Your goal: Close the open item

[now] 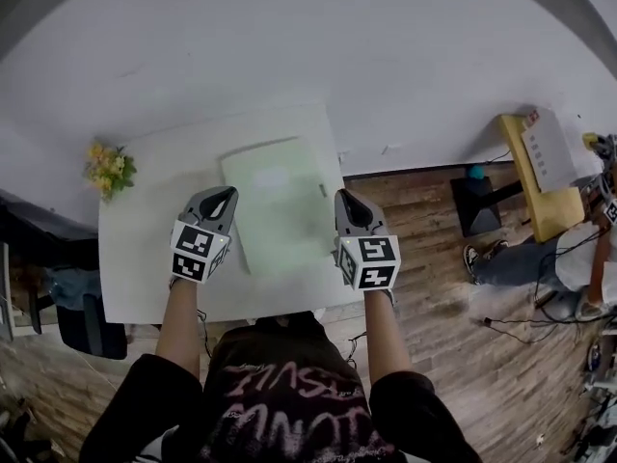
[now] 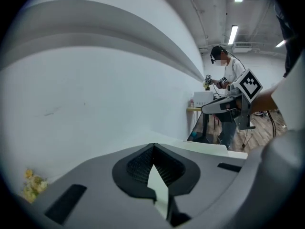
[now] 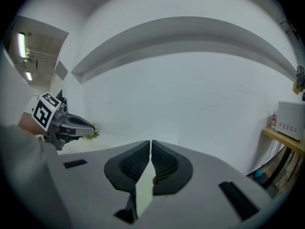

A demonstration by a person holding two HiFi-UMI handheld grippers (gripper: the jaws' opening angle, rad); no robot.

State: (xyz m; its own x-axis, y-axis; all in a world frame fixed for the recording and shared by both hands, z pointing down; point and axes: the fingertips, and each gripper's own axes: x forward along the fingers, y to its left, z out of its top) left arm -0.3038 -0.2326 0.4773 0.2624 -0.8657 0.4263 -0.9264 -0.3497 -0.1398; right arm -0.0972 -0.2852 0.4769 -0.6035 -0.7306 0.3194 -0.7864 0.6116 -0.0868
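A pale green flat folder-like item (image 1: 278, 205) lies on the white table (image 1: 145, 258), and from above it shows as a single flat panel. My left gripper (image 1: 224, 197) hovers at its left edge and my right gripper (image 1: 344, 201) at its right edge. Both point toward the wall. In the left gripper view the left gripper (image 2: 153, 147) has its jaws meeting at the tips with nothing between them. The right gripper (image 3: 150, 142) likewise stands shut and empty in its own view. Each gripper view shows the other gripper: the right one (image 2: 228, 104) and the left one (image 3: 71, 123).
A small bunch of yellow flowers (image 1: 109, 169) sits at the table's far left corner. A white wall rises just behind the table. To the right are a yellow desk (image 1: 540, 181), a seated person (image 1: 569, 258) and cables on the wood floor. A dark chair (image 1: 87, 326) stands at the left.
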